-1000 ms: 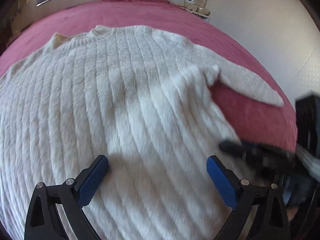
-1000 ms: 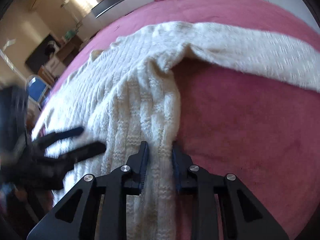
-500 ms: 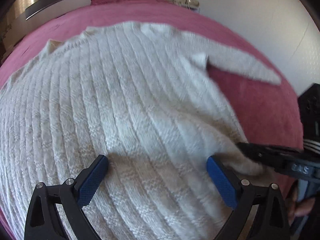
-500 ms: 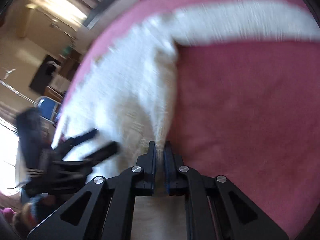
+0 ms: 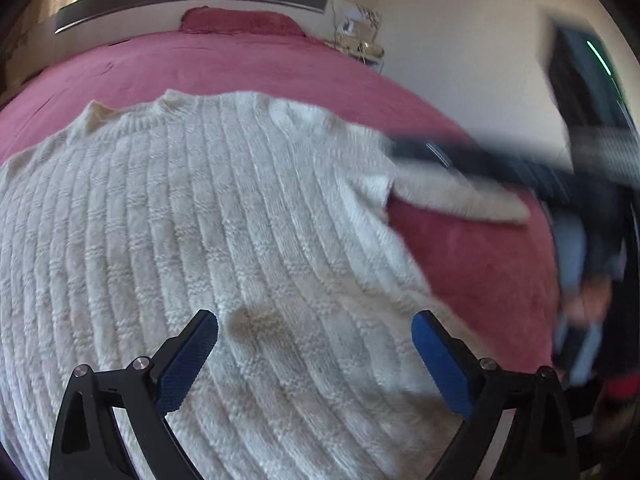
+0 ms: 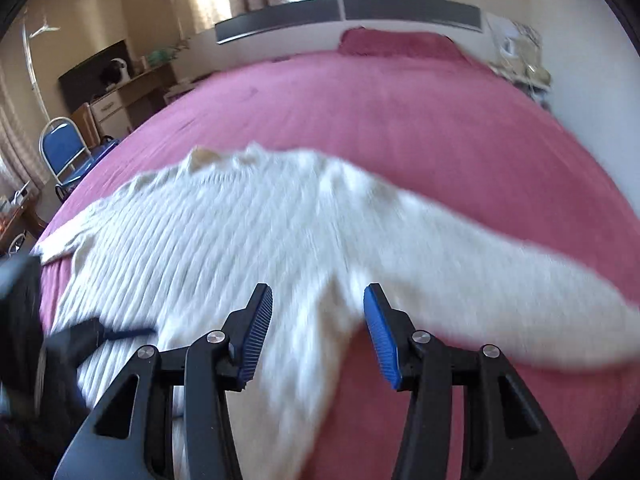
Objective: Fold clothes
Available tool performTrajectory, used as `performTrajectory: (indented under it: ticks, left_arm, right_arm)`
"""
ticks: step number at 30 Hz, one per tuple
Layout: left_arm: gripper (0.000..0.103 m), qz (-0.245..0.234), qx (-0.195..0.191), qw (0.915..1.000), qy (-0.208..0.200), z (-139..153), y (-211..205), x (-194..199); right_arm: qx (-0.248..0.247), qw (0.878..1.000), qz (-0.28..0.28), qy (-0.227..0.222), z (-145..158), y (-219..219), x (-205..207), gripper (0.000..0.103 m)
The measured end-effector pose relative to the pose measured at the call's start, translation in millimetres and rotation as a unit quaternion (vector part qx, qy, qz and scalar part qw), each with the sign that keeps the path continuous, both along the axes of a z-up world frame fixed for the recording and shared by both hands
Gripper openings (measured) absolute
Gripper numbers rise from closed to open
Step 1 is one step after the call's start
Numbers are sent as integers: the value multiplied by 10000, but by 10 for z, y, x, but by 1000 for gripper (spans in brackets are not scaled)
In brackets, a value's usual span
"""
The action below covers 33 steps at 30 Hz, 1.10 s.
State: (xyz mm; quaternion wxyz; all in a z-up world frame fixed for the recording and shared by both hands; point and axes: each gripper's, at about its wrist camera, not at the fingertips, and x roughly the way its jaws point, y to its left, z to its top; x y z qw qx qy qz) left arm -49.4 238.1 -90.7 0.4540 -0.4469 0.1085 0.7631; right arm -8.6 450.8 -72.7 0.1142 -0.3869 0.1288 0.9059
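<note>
On the bed, over its pink cover, a cream ribbed sweater lies spread flat, neckline toward the headboard and a pillow in the same pink. One sleeve stretches out to the side across the bare cover, and the hem runs down toward both tools.

The left gripper hangs over the lower body of the sweater, its jaws released and spread wide with nothing between the blue pads but the knit below them. The right gripper hangs above the spot where the sleeve meets the body, its jaws also released, a band of sweater showing in the gap; whether the pads touch the fabric I cannot tell. Both wrist views are blurred here.

From the left wrist camera the other tool shows only as a dark smear at the right, above the sleeve. Beyond the bed stand a blue chair and a cluttered nightstand by the wall.
</note>
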Motion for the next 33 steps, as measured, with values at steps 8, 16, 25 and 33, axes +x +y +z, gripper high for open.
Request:
performTrajectory:
  ticks: [8, 16, 25, 33]
  left_arm:
    - [100, -6, -680, 9977, 67, -320, 214, 9]
    - [100, 162, -395, 9986, -314, -316, 155, -85]
    - [100, 84, -289, 9985, -452, -278, 65, -78]
    - [99, 273, 292, 9948, -940, -185, -137, -189]
  right_arm:
    - [-534, 9979, -149, -343, -391, 546, -483, 44]
    - [-518, 9981, -154, -280, -394, 653, -854, 49]
    - [-423, 9971, -66, -625, -551, 700, -1391, 50]
    - [-831, 9964, 81, -161, 48, 168, 10, 62]
